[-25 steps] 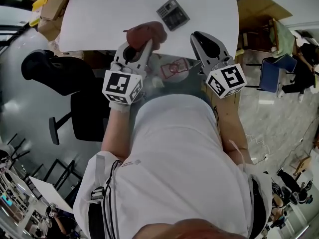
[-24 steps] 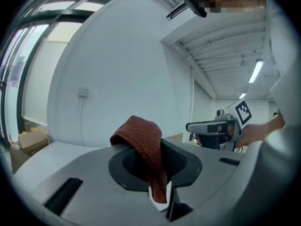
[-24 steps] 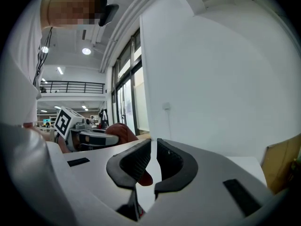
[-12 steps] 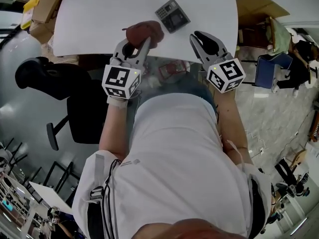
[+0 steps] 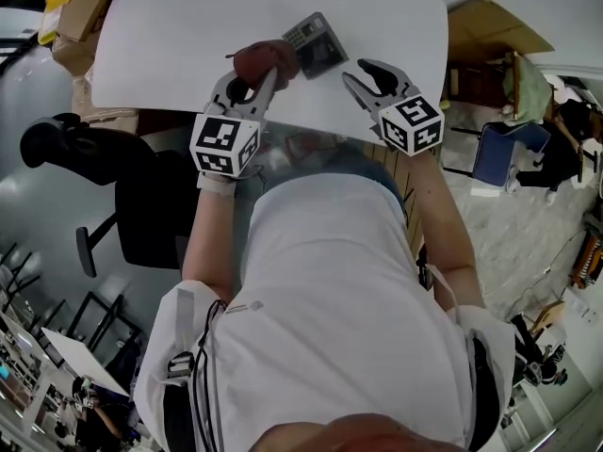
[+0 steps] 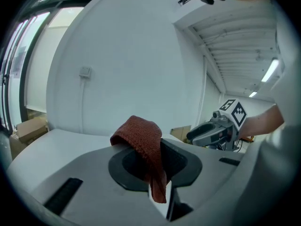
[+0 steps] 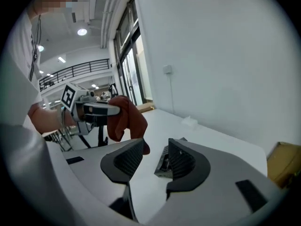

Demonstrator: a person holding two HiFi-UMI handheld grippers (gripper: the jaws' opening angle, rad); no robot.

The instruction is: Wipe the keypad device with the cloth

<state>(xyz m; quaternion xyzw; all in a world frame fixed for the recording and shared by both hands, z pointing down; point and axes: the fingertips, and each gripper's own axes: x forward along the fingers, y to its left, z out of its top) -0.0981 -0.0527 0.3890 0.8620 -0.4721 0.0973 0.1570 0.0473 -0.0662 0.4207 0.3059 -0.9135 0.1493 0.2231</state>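
Observation:
A dark grey keypad device (image 5: 313, 42) lies on the white table (image 5: 179, 36). My left gripper (image 5: 261, 76) is shut on a bunched red-brown cloth (image 5: 263, 60), which hangs just left of the keypad, at its edge. The left gripper view shows the cloth (image 6: 142, 136) draped over the jaws of my left gripper (image 6: 151, 150). My right gripper (image 5: 361, 72) is just right of the keypad. Its jaws have just been opening and stand apart with nothing gripped. In the right gripper view the keypad (image 7: 163, 160) shows through the gap of my right gripper (image 7: 153, 157), with the cloth (image 7: 126, 116) to its left.
Cardboard boxes (image 5: 83, 6) sit beyond the table's left corner. A black office chair (image 5: 141, 201) stands to the left and a blue chair (image 5: 497, 153) to the right. A small white object (image 7: 190, 122) lies farther back on the table.
Both grippers moved forward and down toward the keypad. The cloth now sits beside the keypad's edge. The right jaws, shut before, now stand apart.

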